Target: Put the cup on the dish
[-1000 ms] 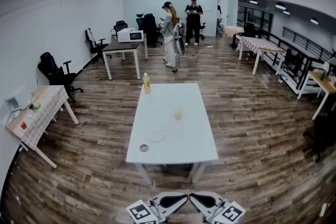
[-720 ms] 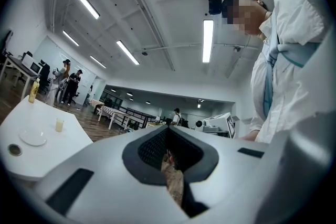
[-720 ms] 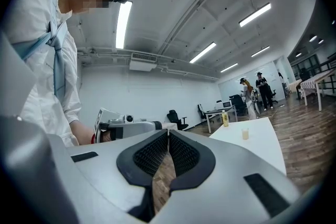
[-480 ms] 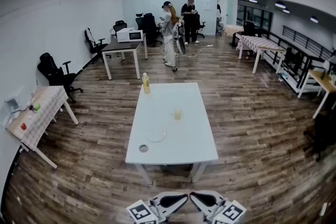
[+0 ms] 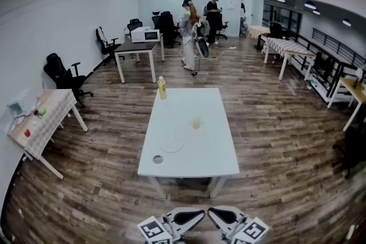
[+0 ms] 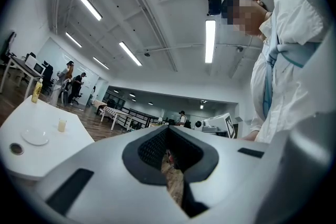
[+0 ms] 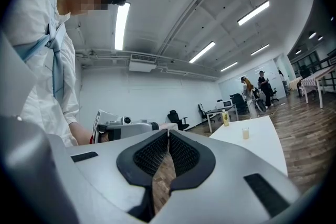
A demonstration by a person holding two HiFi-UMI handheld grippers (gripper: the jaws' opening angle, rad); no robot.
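No lettering, label or number can be read anywhere.

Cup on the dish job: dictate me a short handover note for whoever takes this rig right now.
Left gripper: shut, empty, held low, short of the table.
Right gripper: shut, empty, beside it.
Cup: upright on the table, apart from the dish, which lies nearer and to its left.
Done: nothing yet.
Left: step up to the table, grip the cup, set it on the dish.

White table point(image 5: 214, 151) w/ bottle point(image 5: 162, 87), cup point(image 5: 196, 122), dish point(image 5: 171, 146), maybe lid point(image 5: 158, 159).
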